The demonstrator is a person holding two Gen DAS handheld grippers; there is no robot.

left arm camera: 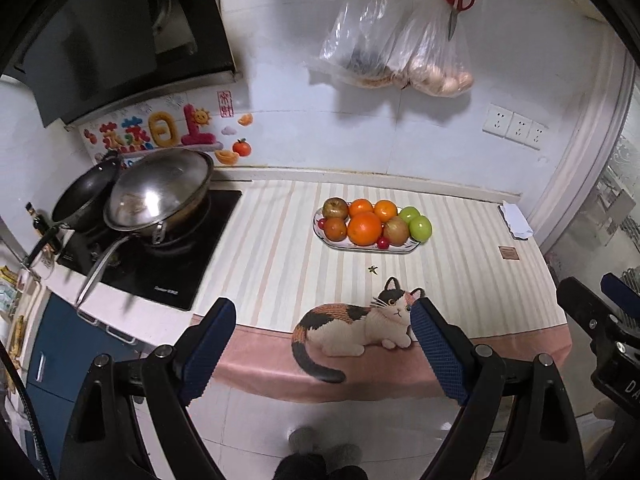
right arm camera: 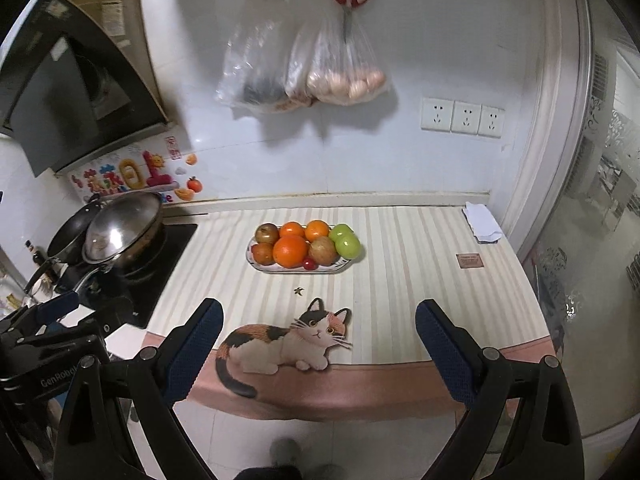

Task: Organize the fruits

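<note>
Up high, both wide apart and holding nothing: left tongs (left arm camera: 322, 320), right tongs (right arm camera: 318, 318). Farther back on striped tabletop (right arm camera: 420, 280), fruits (right arm camera: 306, 246) piled on plate (right arm camera: 260, 267). "GenRobot" printed on left tongs.

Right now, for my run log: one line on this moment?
left claw open | right claw open | fruit plate untouched | both claws short of counter

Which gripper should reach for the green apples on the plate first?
Probably the right gripper. The green apples sit at the plate's right end, nearer its side. Both it and the left gripper hang open and empty, back at the counter's front edge.
</note>
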